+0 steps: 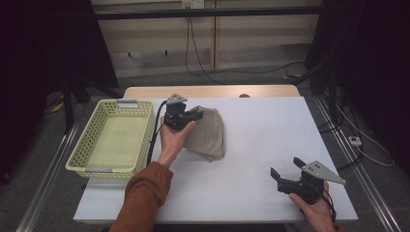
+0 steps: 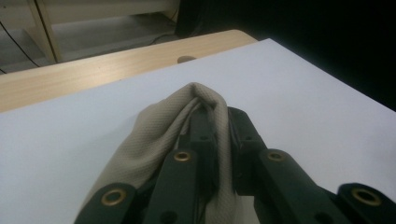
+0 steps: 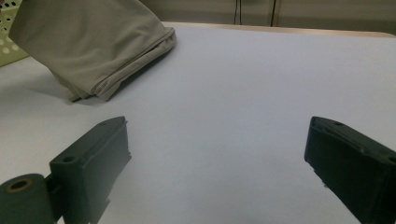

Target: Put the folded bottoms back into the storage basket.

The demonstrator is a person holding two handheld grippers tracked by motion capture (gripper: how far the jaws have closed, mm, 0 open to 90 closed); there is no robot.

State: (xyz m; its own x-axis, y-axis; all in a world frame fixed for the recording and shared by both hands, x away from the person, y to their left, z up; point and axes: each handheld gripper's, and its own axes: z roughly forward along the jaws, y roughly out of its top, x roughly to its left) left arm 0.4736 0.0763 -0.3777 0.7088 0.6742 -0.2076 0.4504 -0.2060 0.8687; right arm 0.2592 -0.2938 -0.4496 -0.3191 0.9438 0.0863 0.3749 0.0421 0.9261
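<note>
A folded beige cloth (image 1: pixel 209 135) lies on the white table (image 1: pixel 261 140), left of centre. My left gripper (image 1: pixel 192 114) is shut on the cloth's upper edge and lifts that edge off the table. In the left gripper view the cloth (image 2: pixel 154 126) is pinched between the two black jaws and drapes over them. My right gripper (image 1: pixel 286 168) rests low at the table's front right, its jaws wide open with nothing between them. In the right gripper view the cloth (image 3: pixel 98 46) hangs raised at the far left, its lower end touching the table.
A pale yellow plastic basket (image 1: pixel 82 152) stands at the table's left edge, with nothing in it. A wooden strip (image 1: pixel 212 91) runs along the table's far side. Cables (image 1: pixel 193 53) trail over the floor beyond.
</note>
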